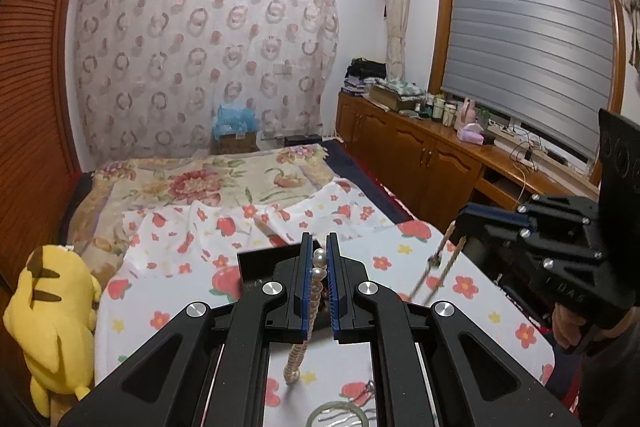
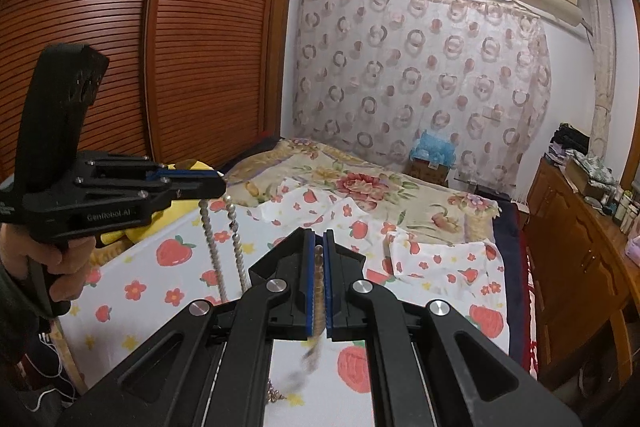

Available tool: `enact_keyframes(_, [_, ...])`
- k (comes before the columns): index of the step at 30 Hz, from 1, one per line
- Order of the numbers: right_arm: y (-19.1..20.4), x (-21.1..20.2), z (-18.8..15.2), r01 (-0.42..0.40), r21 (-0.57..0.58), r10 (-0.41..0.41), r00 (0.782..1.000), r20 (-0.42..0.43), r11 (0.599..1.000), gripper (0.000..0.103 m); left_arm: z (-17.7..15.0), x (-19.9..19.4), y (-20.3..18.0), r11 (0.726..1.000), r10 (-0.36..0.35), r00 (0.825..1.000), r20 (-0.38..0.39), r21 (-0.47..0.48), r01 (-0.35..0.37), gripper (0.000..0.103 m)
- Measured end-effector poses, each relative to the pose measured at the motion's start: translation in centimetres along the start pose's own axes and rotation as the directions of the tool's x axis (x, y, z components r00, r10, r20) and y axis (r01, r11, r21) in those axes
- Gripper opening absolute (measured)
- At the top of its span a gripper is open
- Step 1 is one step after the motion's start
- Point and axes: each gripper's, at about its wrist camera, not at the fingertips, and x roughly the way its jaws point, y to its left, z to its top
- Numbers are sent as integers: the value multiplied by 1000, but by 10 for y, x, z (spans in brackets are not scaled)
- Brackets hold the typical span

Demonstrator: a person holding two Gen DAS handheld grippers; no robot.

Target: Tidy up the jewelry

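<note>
My left gripper [image 1: 319, 247] is shut on a white pearl necklace [image 1: 318, 267]; its strands hang down below the jaws. It also shows in the right wrist view [image 2: 218, 183] at the left, with the pearl necklace [image 2: 236, 247] dangling over the strawberry-print cloth [image 2: 160, 287]. My right gripper [image 2: 319, 247] is shut on a brownish bead chain [image 2: 318, 279] that hangs blurred below it. In the left wrist view the right gripper [image 1: 466, 217] is at the right, the bead chain [image 1: 440, 259] hanging from it. A pale green bangle [image 1: 340, 411] lies on the cloth below my left gripper.
A black box [image 1: 260, 263] sits on the cloth just beyond my left gripper. A yellow plush toy [image 1: 52, 323] lies at the bed's left edge. A wooden sideboard [image 1: 440, 155] with clutter runs along the right, a wooden wardrobe [image 2: 120, 47] along the left.
</note>
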Motion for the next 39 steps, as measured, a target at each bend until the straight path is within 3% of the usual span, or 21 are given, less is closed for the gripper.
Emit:
enact_keyframes(14, [-14, 35, 40, -37, -24, 38, 999, 25, 999, 5, 67, 9, 17, 1000, 12, 997, 77, -6, -11, 6])
enact_keyframes(19, [-31, 57, 55, -38, 0, 38, 999, 24, 999, 5, 74, 23, 23, 1000, 18, 997, 71, -19, -17, 6])
enact_keyframes(26, [-40, 83, 69, -56, 5, 56, 998, 17, 998, 5, 53, 68, 46, 998, 5, 1000, -11, -66, -6, 6])
enact_keyframes(39, [-55, 115, 72, -57, 61, 55, 998, 35, 996, 5, 8, 110, 58, 995, -21, 995, -102, -101, 11, 6])
